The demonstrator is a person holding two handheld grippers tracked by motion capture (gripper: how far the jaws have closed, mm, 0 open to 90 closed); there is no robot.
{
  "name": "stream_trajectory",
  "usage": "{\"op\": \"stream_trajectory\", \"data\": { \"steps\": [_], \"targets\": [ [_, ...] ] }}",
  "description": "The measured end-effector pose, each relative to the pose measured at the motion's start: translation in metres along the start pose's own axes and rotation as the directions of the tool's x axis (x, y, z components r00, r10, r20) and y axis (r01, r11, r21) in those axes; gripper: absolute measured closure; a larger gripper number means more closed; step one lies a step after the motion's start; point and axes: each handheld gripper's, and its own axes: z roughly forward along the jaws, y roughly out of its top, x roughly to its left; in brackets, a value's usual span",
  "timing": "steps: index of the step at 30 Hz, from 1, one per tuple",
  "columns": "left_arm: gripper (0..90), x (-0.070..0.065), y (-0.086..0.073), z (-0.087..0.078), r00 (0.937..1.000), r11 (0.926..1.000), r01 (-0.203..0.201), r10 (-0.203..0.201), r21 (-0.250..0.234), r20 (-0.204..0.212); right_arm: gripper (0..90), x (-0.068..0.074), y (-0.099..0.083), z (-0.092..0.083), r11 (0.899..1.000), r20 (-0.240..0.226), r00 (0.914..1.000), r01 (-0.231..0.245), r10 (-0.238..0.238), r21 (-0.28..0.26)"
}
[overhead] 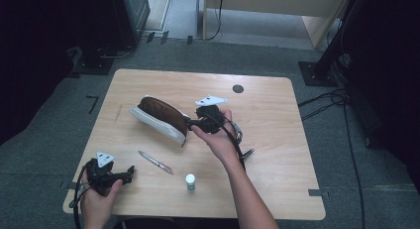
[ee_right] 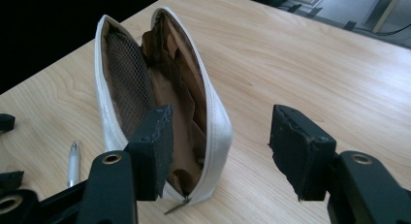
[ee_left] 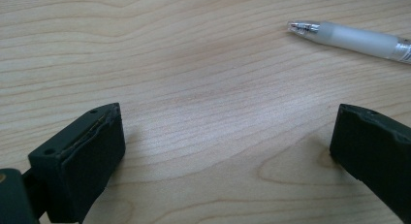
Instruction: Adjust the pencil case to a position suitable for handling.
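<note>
The table [overhead: 277, 154] was found bearing an open white pouch [overhead: 161, 118] near its middle, brown lining exposed. The right gripper [ee_right: 220, 151] was positioned at the pouch's near end, jaws parted astride one wall, nothing clamped. The left gripper [ee_left: 225, 151] rested spread and empty beside a pen [ee_left: 356, 40]. The step was judged an approach to the rim; closure on that wall (squarely) was required next.

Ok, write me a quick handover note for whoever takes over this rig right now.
Left gripper: open, low over bare table, nothing between its jaws.
Right gripper: open, one jaw inside the mouth of the white pouch, the other outside its near wall, not yet pressing.
Pouch lies unzipped mid-table; pen and small bottle lie in front of it, both outside.
Done: pouch open. Left: probably grip the pouch wall, then load the pen and bottle.
</note>
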Motion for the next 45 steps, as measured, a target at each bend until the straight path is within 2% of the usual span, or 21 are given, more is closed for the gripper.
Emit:
{"op": "stream_trajectory", "data": {
  "steps": [1,5,6,10,12,16,17,18,19,20,21,23,27,28,29,36,45],
  "targets": [
    [0.0,0.000,0.000,0.000,1.0000,1.0000,0.000,0.000,0.000,0.000,41.8,0.000,-0.001,0.009,1.000,0.002,1.0000,0.000,0.000,0.011],
    [0.0,0.000,0.000,0.000,1.0000,1.0000,0.000,0.000,0.000,0.000,41.6,0.001,-0.002,0.021,0.999,0.005,1.0000,0.000,-0.001,0.036],
    [0.0,0.000,0.000,0.000,1.0000,1.0000,0.000,0.000,-0.001,0.000,41.3,0.001,-0.003,0.030,0.999,0.012,0.9999,0.011,-0.011,0.053],
    [0.0,0.000,0.000,0.000,1.0000,1.0000,0.000,0.000,0.000,0.000,40.3,0.001,-0.005,0.042,0.996,0.022,0.9997,0.010,-0.012,0.092],
    [0.0,0.000,0.000,0.000,1.0000,1.0000,0.000,0.000,0.000,0.000,40.3,-0.002,-0.007,0.052,0.994,0.019,0.9998,-0.007,0.005,0.111],
    [0.0,0.000,0.000,0.000,1.0000,1.0000,-0.001,0.001,-0.001,0.000,42.5,-0.003,-0.009,0.059,0.991,0.011,0.9997,-0.023,0.022,0.131],
    [0.0,0.000,0.000,0.000,1.0000,1.0000,-0.001,0.001,-0.001,0.000,50.2,-0.003,-0.009,0.062,0.990,-0.003,0.9997,-0.024,0.025,0.139],
    [0.0,0.000,0.000,0.000,1.0000,1.0000,0.000,0.000,-0.001,0.000,50.2,-0.003,-0.009,0.062,0.990,-0.003,0.9997,-0.024,0.025,0.139],
    [0.0,0.000,0.000,0.000,1.0000,1.0000,-0.001,0.001,0.000,0.000,69.5,-0.002,-0.010,0.062,0.990,-0.013,0.9998,-0.014,0.016,0.142],
    [0.0,0.000,0.000,0.000,1.0000,1.0000,-0.001,0.001,0.000,0.000,69.5,-0.002,-0.010,0.062,0.990,-0.013,0.9998,-0.014,0.016,0.142],
    [0.0,0.000,0.000,0.000,1.0000,1.0000,-0.001,0.001,0.000,0.000,75.7,-0.001,-0.010,0.061,0.990,-0.015,0.9998,-0.012,0.014,0.143],
    [0.0,0.000,0.000,0.000,1.0000,1.0000,0.000,0.000,0.000,0.000,79.8,-0.003,-0.008,0.057,0.991,-0.054,0.9978,-0.031,0.038,0.127],
    [0.0,0.000,0.000,0.000,1.0000,1.0000,0.000,0.000,0.000,0.000,81.0,-0.002,-0.006,0.048,0.994,-0.070,0.9952,-0.062,0.068,0.090],
    [0.0,0.000,0.000,0.000,1.0000,1.0000,-0.001,0.001,0.000,0.000,81.4,-0.002,-0.003,0.040,0.994,-0.070,0.9933,-0.088,0.092,0.065],
    [0.0,0.000,0.000,0.000,1.0000,1.0000,-0.001,0.001,0.001,0.000,81.5,-0.003,-0.002,0.035,0.994,-0.073,0.9925,-0.094,0.098,0.051],
    [0.0,0.000,0.000,0.000,1.0000,1.0000,0.000,0.000,-0.001,0.000,81.9,-0.004,0.002,0.002,0.994,-0.037,0.9929,-0.113,0.113,-0.008],
    [0.0,0.000,0.000,0.000,1.0000,1.0000,-0.001,0.001,0.000,-0.001,81.9,-0.024,-0.017,-0.034,0.986,0.022,0.9875,-0.155,0.156,-0.060]
  ]
}}
